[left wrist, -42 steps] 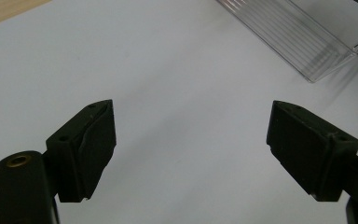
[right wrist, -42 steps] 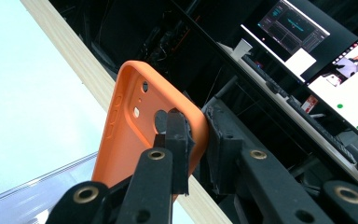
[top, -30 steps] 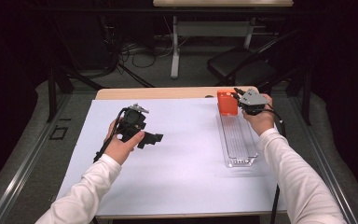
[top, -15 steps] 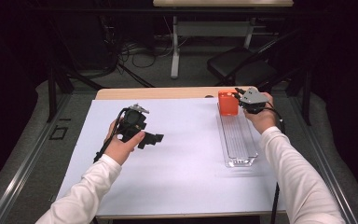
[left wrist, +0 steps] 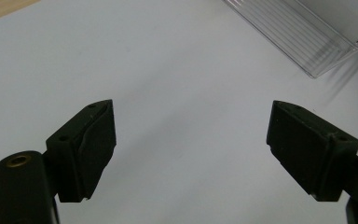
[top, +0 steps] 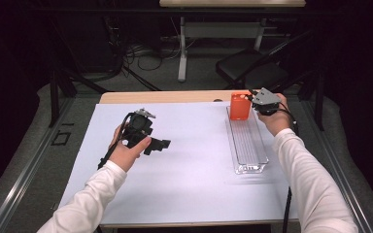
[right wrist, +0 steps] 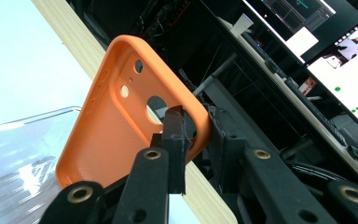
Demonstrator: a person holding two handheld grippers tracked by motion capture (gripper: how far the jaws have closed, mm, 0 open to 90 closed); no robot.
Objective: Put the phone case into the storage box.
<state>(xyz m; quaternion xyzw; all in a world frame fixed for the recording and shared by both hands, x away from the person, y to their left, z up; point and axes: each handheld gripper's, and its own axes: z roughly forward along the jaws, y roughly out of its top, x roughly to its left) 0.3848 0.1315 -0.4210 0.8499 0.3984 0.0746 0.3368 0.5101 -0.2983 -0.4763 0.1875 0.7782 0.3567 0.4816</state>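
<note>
Two grippers are in play, and we start with the right gripper [right wrist: 193,135]: its jaws are pinched nearly together on the edge of the orange phone case [right wrist: 116,116], one jaw inside the case's hollow and the other on the outer side. We see the case tilted up and away from the jaws, camera cut-outs near its upper end, its lower corner hanging over the clear plastic tray [right wrist: 23,154]. From the high view, the right gripper [top: 258,104] sits at the far end of the clear plastic tray [top: 246,145], with the orange phone case [top: 240,106] sticking out to its left, standing upright over the tray's far end. We cannot quite tell from here whether the case's bottom edge touches the tray or hangs just above it.

Over to the left gripper [left wrist: 191,140]: its jaws stand wide apart with nothing between them, just the white table cover [left wrist: 182,79] ahead. Beyond and to the right of these jaws we catch the near corner of the tray [left wrist: 307,37]. In the high view the left gripper [top: 158,144] is held low over the white table cover [top: 194,184], well apart from the tray, jaws pointing toward it, and its cable trails back beside the sleeve.
</note>
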